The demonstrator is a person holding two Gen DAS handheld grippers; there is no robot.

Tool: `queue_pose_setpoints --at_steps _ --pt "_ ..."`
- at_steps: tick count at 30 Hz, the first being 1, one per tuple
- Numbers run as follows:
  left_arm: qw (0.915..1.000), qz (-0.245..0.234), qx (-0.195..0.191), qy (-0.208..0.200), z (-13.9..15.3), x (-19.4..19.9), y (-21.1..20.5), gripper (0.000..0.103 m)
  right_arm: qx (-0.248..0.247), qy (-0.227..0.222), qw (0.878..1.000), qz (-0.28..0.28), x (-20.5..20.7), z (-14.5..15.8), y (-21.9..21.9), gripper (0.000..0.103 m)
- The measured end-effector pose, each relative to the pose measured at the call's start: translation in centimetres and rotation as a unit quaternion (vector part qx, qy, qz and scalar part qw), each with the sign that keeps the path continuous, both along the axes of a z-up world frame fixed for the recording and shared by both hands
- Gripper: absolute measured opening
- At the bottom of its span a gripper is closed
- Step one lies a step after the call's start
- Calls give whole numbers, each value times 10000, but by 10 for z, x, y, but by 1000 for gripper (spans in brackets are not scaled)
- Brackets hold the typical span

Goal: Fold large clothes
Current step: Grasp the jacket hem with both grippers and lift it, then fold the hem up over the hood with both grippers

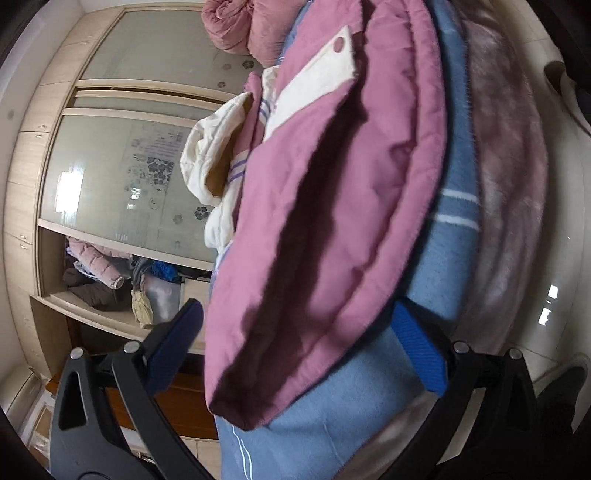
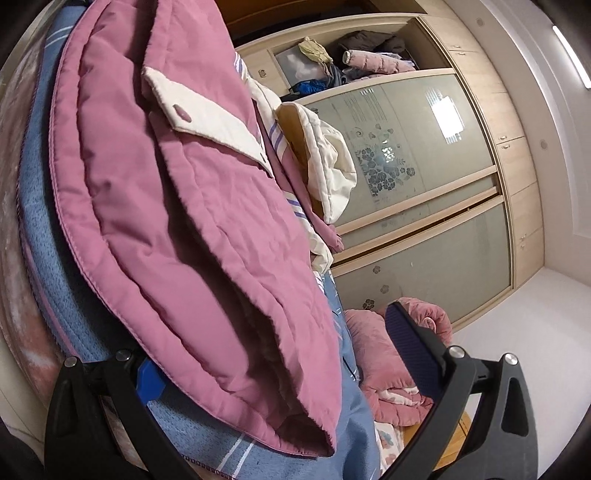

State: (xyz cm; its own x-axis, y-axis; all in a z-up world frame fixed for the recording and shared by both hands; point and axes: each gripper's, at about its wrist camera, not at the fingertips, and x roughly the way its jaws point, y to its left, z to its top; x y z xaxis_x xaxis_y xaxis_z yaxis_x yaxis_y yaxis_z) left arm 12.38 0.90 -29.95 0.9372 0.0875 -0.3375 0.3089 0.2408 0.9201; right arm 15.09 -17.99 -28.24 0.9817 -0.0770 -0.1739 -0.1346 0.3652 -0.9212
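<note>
A large pink quilted jacket point(image 1: 332, 203) point(image 2: 177, 206) lies spread on a blue striped blanket point(image 1: 454, 221) point(image 2: 44, 221). It has a cream pocket flap point(image 1: 325, 74) point(image 2: 207, 110) and a cream hood point(image 1: 210, 158) point(image 2: 325, 166) bunched at its far side. My left gripper point(image 1: 299, 347) is open, its blue pads wide apart on either side of the jacket's near edge. My right gripper point(image 2: 280, 365) is open too and straddles another part of the same edge. The jacket's padded edge fills the gap between each pair of fingers, and no pad presses on it.
A wardrobe with frosted sliding doors point(image 1: 110, 166) point(image 2: 424, 184) stands behind the bed. Its open shelf point(image 1: 103, 280) point(image 2: 362, 55) holds several loose clothes. A rolled pink quilt point(image 1: 240, 26) point(image 2: 388, 350) lies beside the jacket. A fuzzy pink cover point(image 1: 509, 166) sits under the blanket.
</note>
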Motion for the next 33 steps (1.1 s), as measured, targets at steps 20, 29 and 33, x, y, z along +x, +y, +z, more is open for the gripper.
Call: queue_pose_setpoints --at_steps 20,29,33 --pt "9329 1336 -3243 813 61 82 -1 38 1647 1039 9787 -655 50 29 0 27" --pt "8456 2151 -4696 1343 91 106 17 20 3660 1694 9094 -1019 72 67 -22 7" --pt "8242 2338 -4960 1414 101 112 22 17 4121 1697 8887 -1076 73 77 -25 6"
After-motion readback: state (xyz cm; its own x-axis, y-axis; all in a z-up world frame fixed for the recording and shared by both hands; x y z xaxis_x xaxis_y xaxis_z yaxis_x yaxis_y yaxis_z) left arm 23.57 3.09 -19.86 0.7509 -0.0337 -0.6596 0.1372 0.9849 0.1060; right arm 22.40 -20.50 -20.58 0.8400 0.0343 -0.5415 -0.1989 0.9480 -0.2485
